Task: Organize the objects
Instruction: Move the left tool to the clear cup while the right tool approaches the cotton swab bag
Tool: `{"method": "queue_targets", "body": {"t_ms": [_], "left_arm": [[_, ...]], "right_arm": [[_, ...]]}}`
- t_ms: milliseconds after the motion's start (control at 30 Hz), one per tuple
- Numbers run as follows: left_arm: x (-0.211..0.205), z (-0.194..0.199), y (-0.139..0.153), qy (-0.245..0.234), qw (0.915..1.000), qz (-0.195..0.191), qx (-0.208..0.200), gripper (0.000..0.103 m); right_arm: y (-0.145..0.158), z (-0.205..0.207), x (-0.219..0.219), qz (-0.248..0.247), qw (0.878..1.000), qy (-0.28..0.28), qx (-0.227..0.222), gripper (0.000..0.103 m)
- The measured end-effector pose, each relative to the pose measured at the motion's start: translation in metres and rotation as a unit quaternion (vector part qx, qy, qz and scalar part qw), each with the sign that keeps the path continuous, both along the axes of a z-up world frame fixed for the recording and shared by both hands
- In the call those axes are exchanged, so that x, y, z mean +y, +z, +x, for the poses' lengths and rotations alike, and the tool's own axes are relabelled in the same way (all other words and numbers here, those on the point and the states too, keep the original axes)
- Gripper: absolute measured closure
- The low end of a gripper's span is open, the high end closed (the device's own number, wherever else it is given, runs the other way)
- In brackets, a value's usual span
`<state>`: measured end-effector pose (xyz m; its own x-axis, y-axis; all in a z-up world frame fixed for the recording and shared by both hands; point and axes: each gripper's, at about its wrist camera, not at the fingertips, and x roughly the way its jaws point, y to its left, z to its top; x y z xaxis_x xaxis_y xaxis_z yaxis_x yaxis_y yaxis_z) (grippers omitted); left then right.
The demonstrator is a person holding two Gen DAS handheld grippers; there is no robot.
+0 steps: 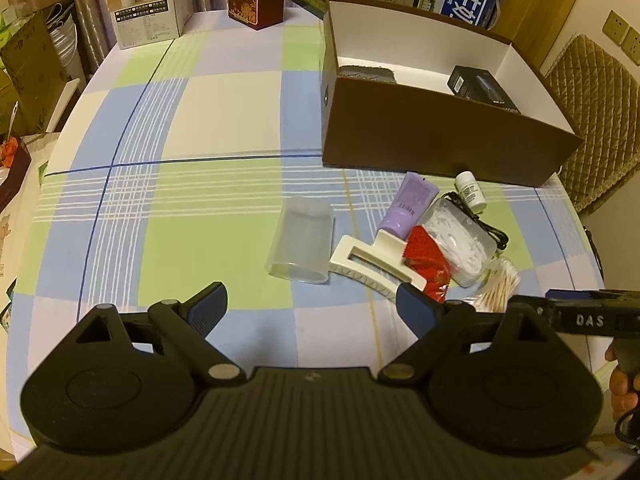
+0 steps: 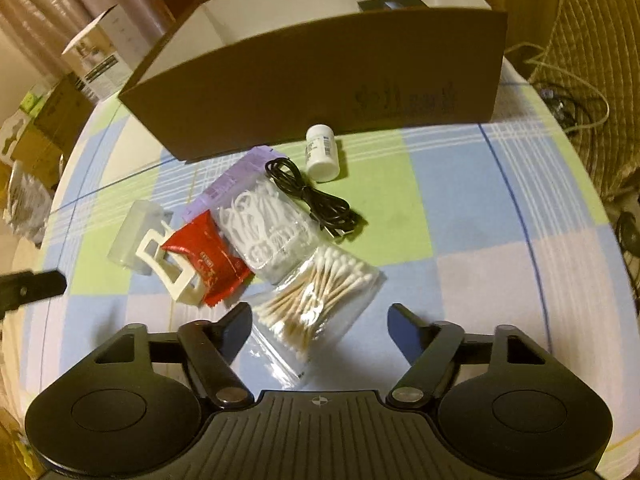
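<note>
Since the whole pile lies ahead of both my tools, what matters is which one is already over something.

My right gripper (image 2: 320, 320): jaws apart, clamping nothing; the bag of cotton swabs (image 2: 320, 304) lies between the two fingers, its near clear flap running under the left one.
Swab bag, long axis: from about 7 o'clock near my left finger to about 1 o'clock, so it slants across the gap rather than square to it.
My left gripper (image 1: 312, 304): spread wide, nothing between the fingers, only tablecloth (image 1: 200, 128) below.
From the left fingers: clear cup (image 1: 302, 246) on its side at 12 o'clock, just ahead; white hair clip (image 1: 372, 262) at 1 o'clock, touching the cup's rim end.
Further out on the right: red packet (image 2: 208, 258) at 10 o'clock, floss picks (image 2: 264, 226) at 11, black cable (image 2: 316, 200) at 12, white bottle (image 2: 322, 148) beyond it.
Cardboard box (image 2: 320, 80): at 12 o'clock past everything, open top, the likely place for it all.
Nearer hand: the right, for the swabs; I judge a slight turn would square the fingers to the bag.
</note>
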<state>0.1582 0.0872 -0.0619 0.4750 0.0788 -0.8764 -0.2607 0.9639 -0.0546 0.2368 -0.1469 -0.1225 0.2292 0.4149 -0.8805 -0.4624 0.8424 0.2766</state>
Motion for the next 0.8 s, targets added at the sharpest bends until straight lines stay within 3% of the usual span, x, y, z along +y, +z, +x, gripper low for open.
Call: {"method": "queue_targets", "body": {"t_ms": [200, 367, 533, 633, 733, 800], "left_arm": [[0.008, 0.001, -0.005, 0.001, 1.0, -0.002, 0.007, 0.014], [0.013, 0.004, -0.009, -0.002, 0.9999, -0.002, 0.01, 0.014], [0.018, 0.008, -0.013, -0.005, 0.9999, -0.003, 0.013, 0.014], [0.022, 0.011, -0.016, -0.007, 0.9999, -0.004, 0.014, 0.014], [0.024, 0.015, -0.019, -0.011, 0.9998, -0.004, 0.014, 0.014], [0.025, 0.018, -0.021, -0.012, 0.9998, -0.005, 0.014, 0.014]], "right_arm": [[-0.014, 0.008, 0.01, 0.004, 0.999, -0.034, 0.013, 0.034], [-0.029, 0.007, 0.02, -0.027, 0.999, -0.025, -0.014, 0.036], [-0.032, 0.003, 0.017, -0.049, 0.997, 0.015, -0.063, 0.048], [-0.032, 0.005, 0.007, -0.064, 0.993, 0.045, -0.083, 0.048], [-0.033, 0.012, -0.008, -0.095, 0.99, 0.036, -0.099, 0.048], [-0.032, 0.017, -0.018, -0.088, 0.992, 0.014, -0.091, 0.048]]}}
